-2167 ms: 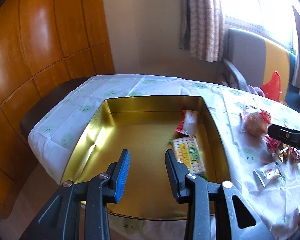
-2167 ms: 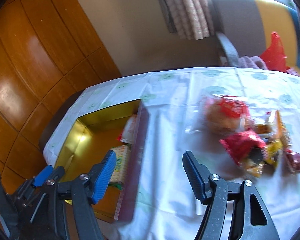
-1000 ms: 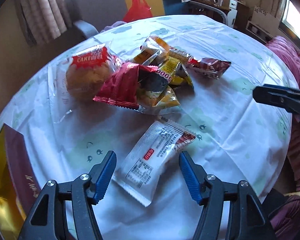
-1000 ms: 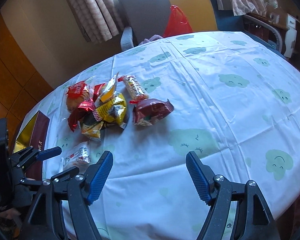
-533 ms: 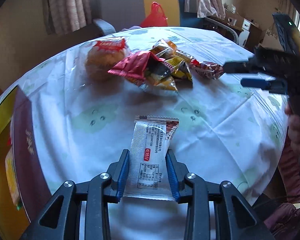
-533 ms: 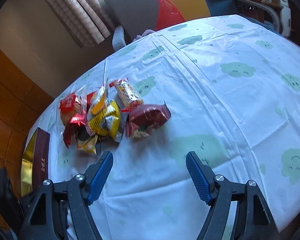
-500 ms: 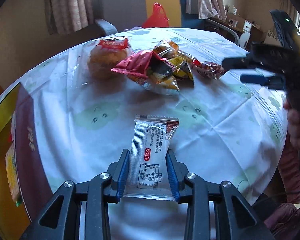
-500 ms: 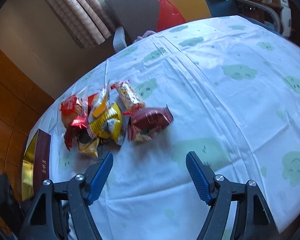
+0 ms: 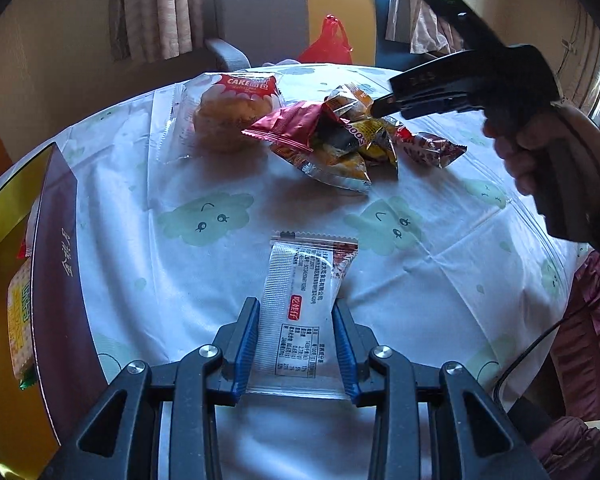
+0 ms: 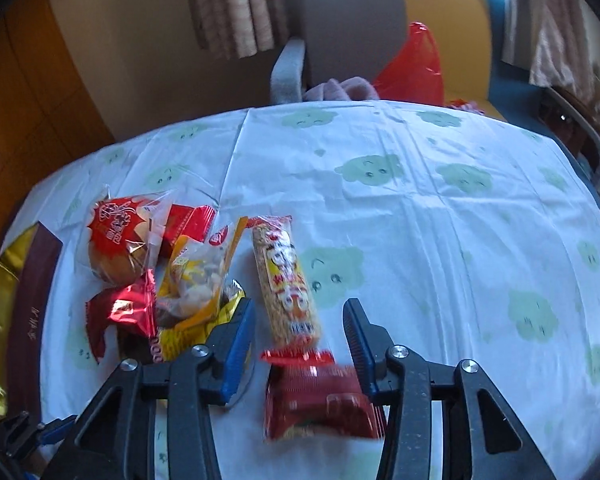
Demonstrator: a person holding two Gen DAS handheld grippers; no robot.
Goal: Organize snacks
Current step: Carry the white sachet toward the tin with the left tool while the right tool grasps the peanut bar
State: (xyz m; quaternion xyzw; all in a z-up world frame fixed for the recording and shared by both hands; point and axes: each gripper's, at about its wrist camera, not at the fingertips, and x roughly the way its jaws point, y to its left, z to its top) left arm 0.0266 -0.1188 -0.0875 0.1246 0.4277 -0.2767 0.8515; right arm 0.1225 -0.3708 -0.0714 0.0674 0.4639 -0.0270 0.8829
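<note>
Two grabs are running: my left gripper (image 9: 296, 350) fingers are pinching the white flat sachet (image 9: 300, 312) on the table (image 9: 440, 240); my right gripper (image 10: 300, 350) fingers, just narrowing, are straddling the dark-red foil packet (image 10: 320, 404), risking slipping off its crinkly edge.

White sachet (image 9: 300, 312) lies on tablecloth (image 9: 420, 280) nearest the camera, snack pile (image 9: 340, 140) behind it, cake bun pack (image 9: 232, 108) at pile's left. Tin box (image 9: 56, 280) at table's left edge, cracker pack (image 9: 18, 324) inside. Armchair (image 9: 260, 12) behind table.
</note>
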